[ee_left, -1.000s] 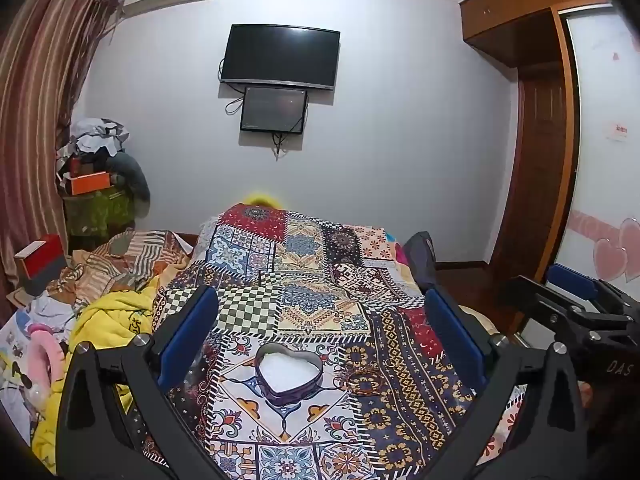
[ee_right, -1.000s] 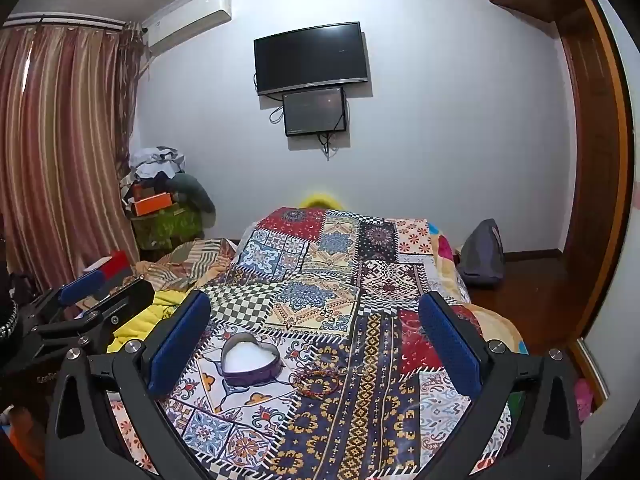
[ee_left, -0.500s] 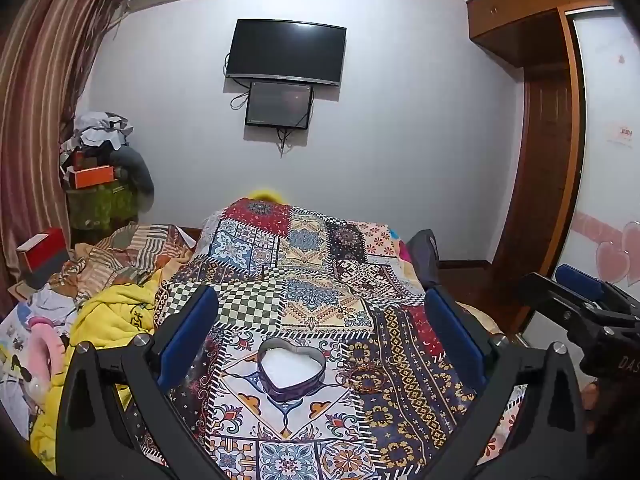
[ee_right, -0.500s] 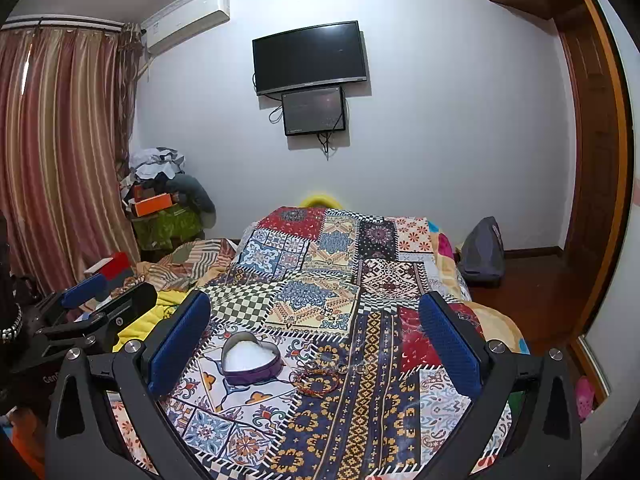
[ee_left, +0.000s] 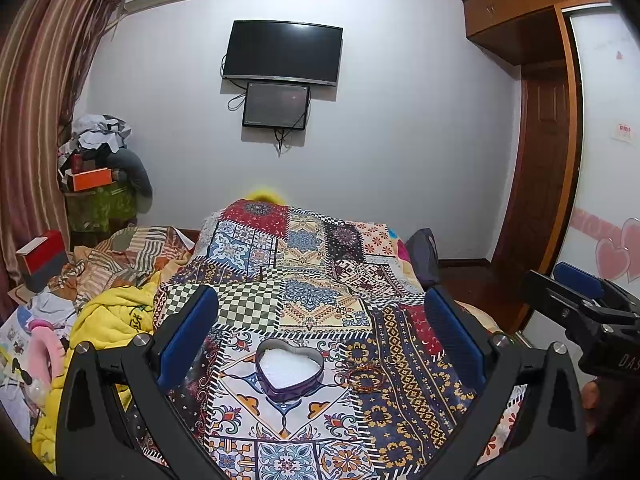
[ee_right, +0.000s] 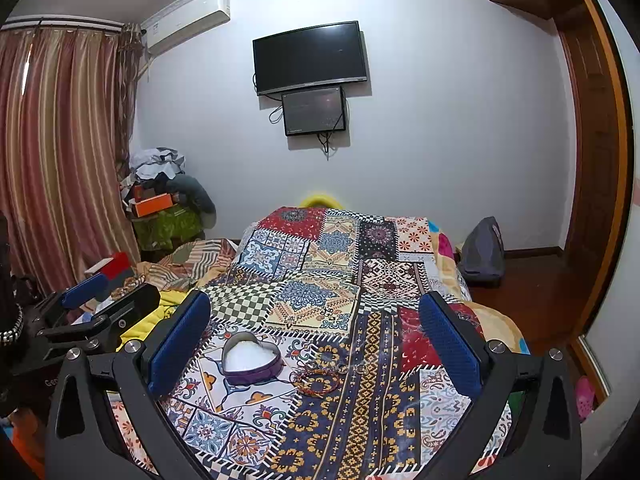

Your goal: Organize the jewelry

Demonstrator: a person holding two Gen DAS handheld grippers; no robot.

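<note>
**Jewelry on quilt, both grippers above**

Both views have shifted a little since a second ago: in the left wrist view the box sits slightly higher between the fingers, and the wall TV has dropped lower in frame; box and bracelet lie in the same place on the quilt.

- Left gripper (ee_left: 320, 340): fingers spread wide, nothing between the blue pads (ee_left: 187, 336); held above the quilt, the box framed between the fingers.
- Right gripper (ee_right: 316, 340): fingers spread wide, empty; also above the quilt, to the right of the left gripper, whose blue-padded fingers show at the left edge of its view.
- Box (ee_left: 289, 372): heart-shaped, purple wall, metallic rim, white lining, lid off; rests on a white-patterned patch of the quilt.
- Bracelet (ee_left: 367, 376): reddish-brown beaded loop, lying flat just beside the box on its right, on the dark blue patterned strip; whether they touch I cannot tell.
- Quilt (ee_left: 312, 296): patchwork, covers the bed.
- Blanket (ee_left: 112, 320): yellow, bunched at the quilt's left edge.
- TV (ee_left: 282, 53): dark, wall-mounted, a smaller screen (ee_left: 276, 105) under it.
- Curtain (ee_right: 60, 152): striped, left wall.
</note>
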